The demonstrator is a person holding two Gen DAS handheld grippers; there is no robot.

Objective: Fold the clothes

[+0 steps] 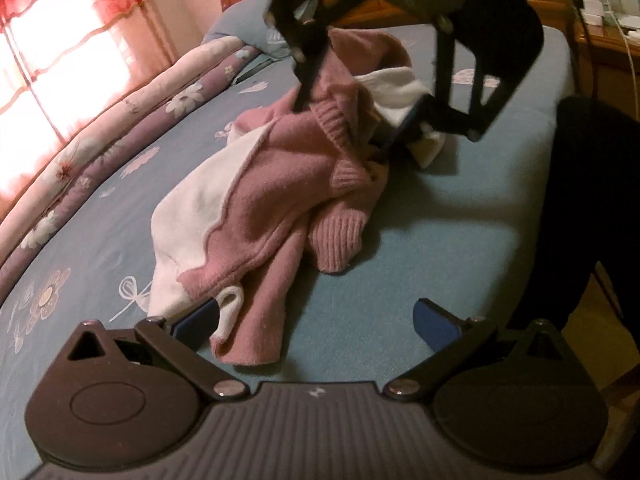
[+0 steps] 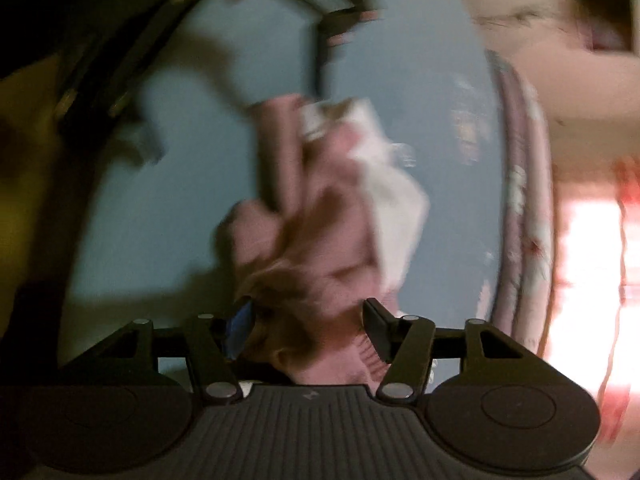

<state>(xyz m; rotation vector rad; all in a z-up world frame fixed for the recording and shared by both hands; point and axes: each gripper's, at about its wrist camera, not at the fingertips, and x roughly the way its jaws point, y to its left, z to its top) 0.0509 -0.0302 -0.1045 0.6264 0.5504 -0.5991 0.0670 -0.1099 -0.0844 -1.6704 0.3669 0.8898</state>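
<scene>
A pink-and-white sweater [image 1: 256, 200] lies crumpled on a blue flowered bedsheet [image 1: 420, 280]. The left gripper [image 1: 316, 320] hangs spread wide at the garment's near hem, one pad beside a white cuff [image 1: 230, 308], pinching nothing. The right gripper [image 2: 306, 328] stands parted over the far bunched knit; its blurred view seems to show fabric between unpressed pads.

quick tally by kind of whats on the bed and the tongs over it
pink and white sweater: 1
rolled floral quilt: 1
blue pillow: 1
tongs, left tongs and right tongs: 2
total: 5
</scene>
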